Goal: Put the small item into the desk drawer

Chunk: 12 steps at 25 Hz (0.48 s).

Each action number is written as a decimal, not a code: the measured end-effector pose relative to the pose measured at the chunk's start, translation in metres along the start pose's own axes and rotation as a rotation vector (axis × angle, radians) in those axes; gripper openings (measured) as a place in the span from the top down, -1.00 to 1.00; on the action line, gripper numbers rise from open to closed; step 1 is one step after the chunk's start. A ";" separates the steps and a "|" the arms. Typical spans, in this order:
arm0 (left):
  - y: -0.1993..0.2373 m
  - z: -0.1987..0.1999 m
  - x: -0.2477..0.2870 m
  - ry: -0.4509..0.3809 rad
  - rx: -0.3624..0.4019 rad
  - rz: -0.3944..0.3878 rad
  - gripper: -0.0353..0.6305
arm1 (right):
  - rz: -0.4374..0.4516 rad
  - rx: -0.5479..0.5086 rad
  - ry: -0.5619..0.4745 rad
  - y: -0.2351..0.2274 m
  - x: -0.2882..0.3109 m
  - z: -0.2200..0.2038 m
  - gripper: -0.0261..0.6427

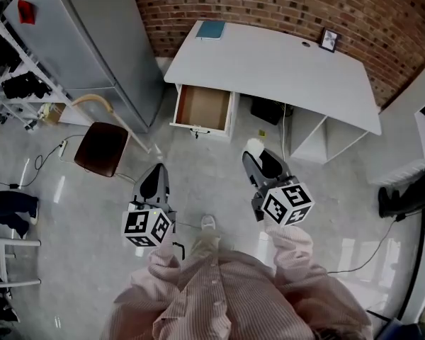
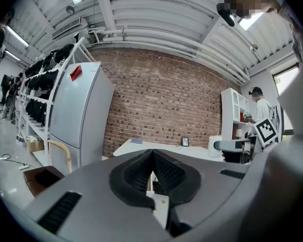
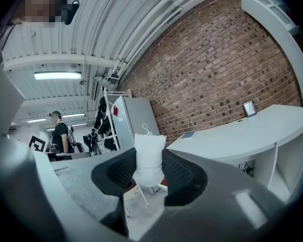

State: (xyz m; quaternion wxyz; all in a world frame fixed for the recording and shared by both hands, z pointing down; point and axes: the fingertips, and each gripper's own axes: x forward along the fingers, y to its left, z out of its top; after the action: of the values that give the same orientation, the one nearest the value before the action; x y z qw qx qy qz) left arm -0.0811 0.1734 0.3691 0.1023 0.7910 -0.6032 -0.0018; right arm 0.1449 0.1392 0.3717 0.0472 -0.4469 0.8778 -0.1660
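Our right tool [image 3: 149,156] is clamped on the small item, a white pouch [image 3: 150,144], which stands upright between the pads with its top poking past the tips. Our left tool [image 2: 152,155] has its jaws pressed together with nothing between them.

As we judge it, the task is about half done. The item is in hand and the drawer [image 1: 198,127] already stands pulled out, ahead of the right tool and off to its left, under the near left end of the table [image 1: 269,66]. What is left is the carry: both tools hang over the floor, well apart from the drawer, so we must bring the pouch forward over the opening, lower it and let go.

Only the head view shows the drawer's inside, a bare brown bottom with nothing lying in it; neither gripper view looks into it. That same view shows the pouch as no more than a white bit at the tool's tips. The right gripper view gives us the grip itself: pads on both sides of the pouch, and a thin loop at its top.
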 end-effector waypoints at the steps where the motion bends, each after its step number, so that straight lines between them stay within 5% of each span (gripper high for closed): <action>1: 0.007 0.003 0.008 0.001 0.001 -0.005 0.90 | -0.005 -0.001 0.005 0.000 0.010 0.000 0.44; 12: 0.074 0.019 0.089 0.027 -0.005 -0.067 0.90 | -0.065 0.013 0.033 -0.011 0.104 0.000 0.44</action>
State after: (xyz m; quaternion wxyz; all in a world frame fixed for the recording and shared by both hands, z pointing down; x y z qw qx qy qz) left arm -0.1295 0.0672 0.3730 0.1123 0.8105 -0.5749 0.0040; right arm 0.0916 0.0503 0.3823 0.0303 -0.4719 0.8624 -0.1805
